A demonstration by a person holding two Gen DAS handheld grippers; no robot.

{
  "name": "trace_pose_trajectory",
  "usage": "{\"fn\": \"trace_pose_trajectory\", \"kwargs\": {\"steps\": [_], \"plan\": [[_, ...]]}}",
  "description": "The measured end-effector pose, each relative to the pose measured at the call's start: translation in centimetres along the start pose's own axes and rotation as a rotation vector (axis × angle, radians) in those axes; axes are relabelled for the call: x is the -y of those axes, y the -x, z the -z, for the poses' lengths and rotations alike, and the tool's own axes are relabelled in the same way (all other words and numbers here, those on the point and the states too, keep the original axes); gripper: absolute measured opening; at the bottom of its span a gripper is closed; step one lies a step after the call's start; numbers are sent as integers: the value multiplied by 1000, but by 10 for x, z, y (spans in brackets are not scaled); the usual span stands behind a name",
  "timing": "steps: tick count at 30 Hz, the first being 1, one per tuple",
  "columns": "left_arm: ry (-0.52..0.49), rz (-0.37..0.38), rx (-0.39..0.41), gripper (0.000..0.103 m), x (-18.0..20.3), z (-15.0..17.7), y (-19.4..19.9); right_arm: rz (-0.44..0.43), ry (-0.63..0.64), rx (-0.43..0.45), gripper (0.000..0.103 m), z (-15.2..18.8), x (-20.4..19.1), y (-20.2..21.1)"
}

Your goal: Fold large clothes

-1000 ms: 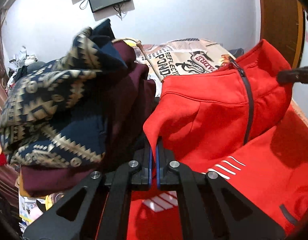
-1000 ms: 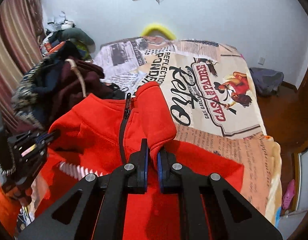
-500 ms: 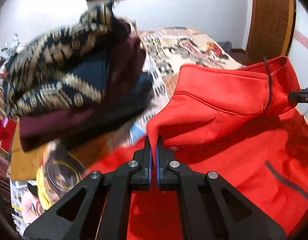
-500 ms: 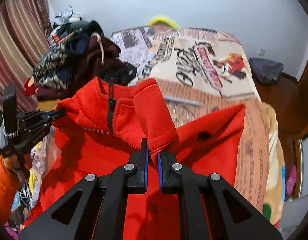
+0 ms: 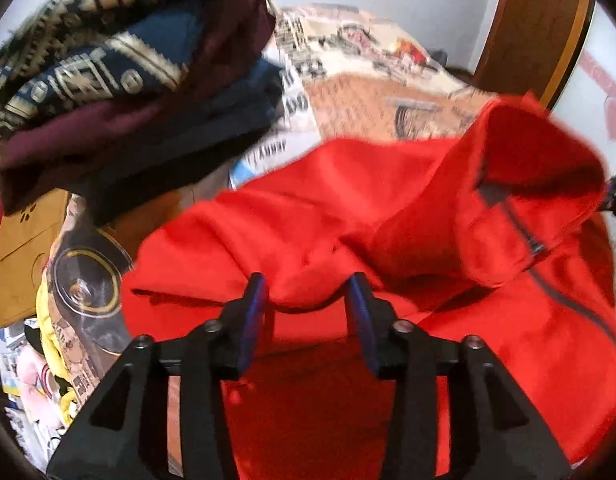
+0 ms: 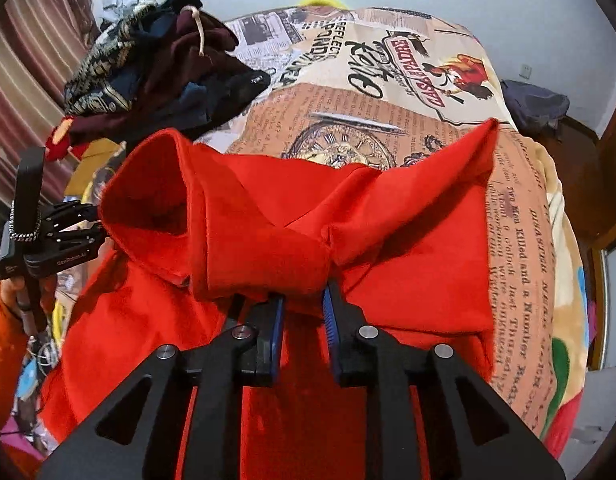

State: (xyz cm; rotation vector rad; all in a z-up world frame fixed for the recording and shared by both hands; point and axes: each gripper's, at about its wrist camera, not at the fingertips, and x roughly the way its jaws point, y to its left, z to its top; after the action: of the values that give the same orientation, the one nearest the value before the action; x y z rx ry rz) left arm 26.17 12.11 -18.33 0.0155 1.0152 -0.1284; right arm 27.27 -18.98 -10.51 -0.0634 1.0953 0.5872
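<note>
A red zip-up fleece jacket (image 5: 347, 216) lies on the printed bedspread (image 6: 427, 92), its upper part folded over the body. My left gripper (image 5: 308, 292) is open, its jaws wide apart, with a loose fold of the red fabric resting between them. My right gripper (image 6: 304, 300) is open too, its jaws partly apart around a bunched red fold of the jacket (image 6: 268, 256). The left gripper also shows in the right wrist view (image 6: 96, 224), at the jacket's collar edge on the left.
A heap of dark clothes (image 5: 128, 80), navy patterned and maroon, sits at the bed's left; it also shows in the right wrist view (image 6: 156, 72). A mustard garment (image 5: 24, 248) lies beside it. A wooden door (image 5: 535, 28) stands at right. Striped curtain (image 6: 32, 64) at left.
Both grippers lowered the jacket's top onto its body and opened, letting go of the red fabric. The jacket now lies flatter on the bed.
</note>
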Motion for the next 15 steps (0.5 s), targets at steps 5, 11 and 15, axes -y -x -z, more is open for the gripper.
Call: {"fn": "trace_pose_trajectory", "kwargs": {"steps": [5,11,15], "plan": [[54,14,121,60,-11,-28,34,-17,-8,64,17,-10,4,31],[38,-26,139,70,-11,-71,19,8,-27,173,45,-38,6,49],[58,38,55,70,-8,-84,-19,1,-62,147,46,-58,9,30]]}}
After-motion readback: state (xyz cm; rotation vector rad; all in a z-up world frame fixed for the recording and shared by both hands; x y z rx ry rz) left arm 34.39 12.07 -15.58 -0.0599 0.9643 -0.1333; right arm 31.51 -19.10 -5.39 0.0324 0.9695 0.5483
